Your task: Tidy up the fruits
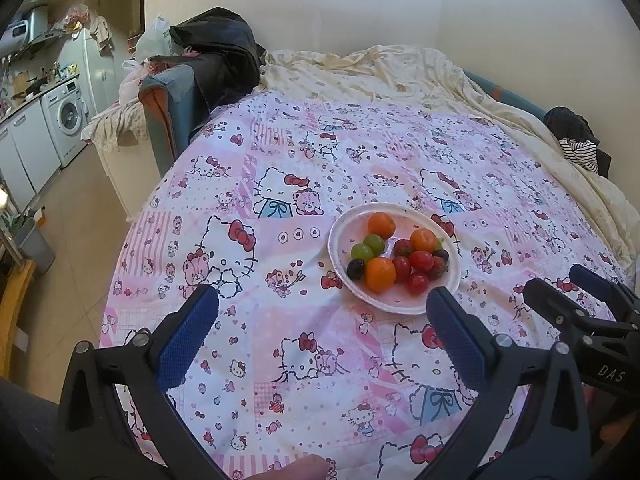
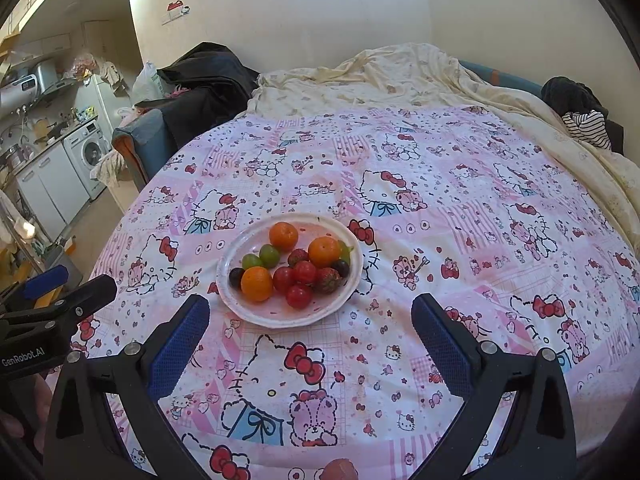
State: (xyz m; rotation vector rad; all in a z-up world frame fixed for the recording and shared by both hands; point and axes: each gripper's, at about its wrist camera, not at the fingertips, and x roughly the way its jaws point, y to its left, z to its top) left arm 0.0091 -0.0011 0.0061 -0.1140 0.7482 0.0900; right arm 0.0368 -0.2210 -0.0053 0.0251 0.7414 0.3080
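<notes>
Both the left gripper (image 1: 322,304) and right gripper (image 2: 310,314) hover with jaws spread, empty, near the round white plate of mixed fruit (image 2: 240,300); only the left view shows the grey bin (image 1: 34,242) at its left edge.

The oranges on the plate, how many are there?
3: one orange at the far side, one at the right, one at the near left. Another small fruit may be hidden behind them.
</notes>
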